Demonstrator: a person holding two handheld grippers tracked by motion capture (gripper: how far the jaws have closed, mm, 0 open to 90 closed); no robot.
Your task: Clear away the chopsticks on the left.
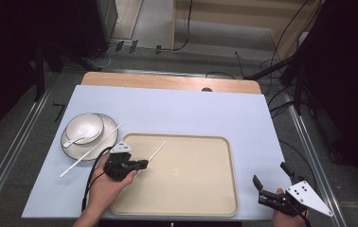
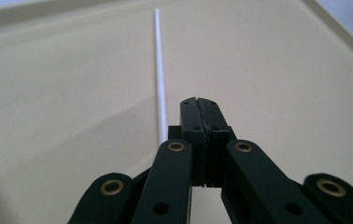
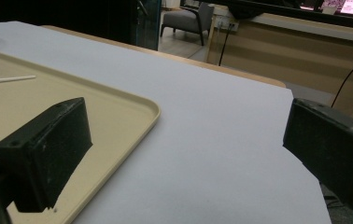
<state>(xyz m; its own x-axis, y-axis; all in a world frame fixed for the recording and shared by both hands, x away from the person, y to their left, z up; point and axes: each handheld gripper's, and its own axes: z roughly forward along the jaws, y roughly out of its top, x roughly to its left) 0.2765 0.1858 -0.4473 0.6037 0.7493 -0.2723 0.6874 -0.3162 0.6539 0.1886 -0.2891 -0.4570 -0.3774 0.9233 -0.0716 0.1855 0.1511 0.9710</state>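
L tongs (image 1: 145, 164) pinch white chopstick (image 1: 157, 151) end over beige tray (image 1: 215, 189); R tongs (image 1: 272, 178) spread wide, off tray's right edge.

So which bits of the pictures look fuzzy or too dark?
High view: room edges black, tray evenly lit. Left gripper view: stick blurs far off, soft shadow at its left. Right gripper view: near black pads fuzzy, background sharper.

High view looks down and forward over the table. Left gripper view sits close above the beige tray (image 2: 268, 84); right gripper view faces low across table, sharing that tray (image 3: 152, 109).
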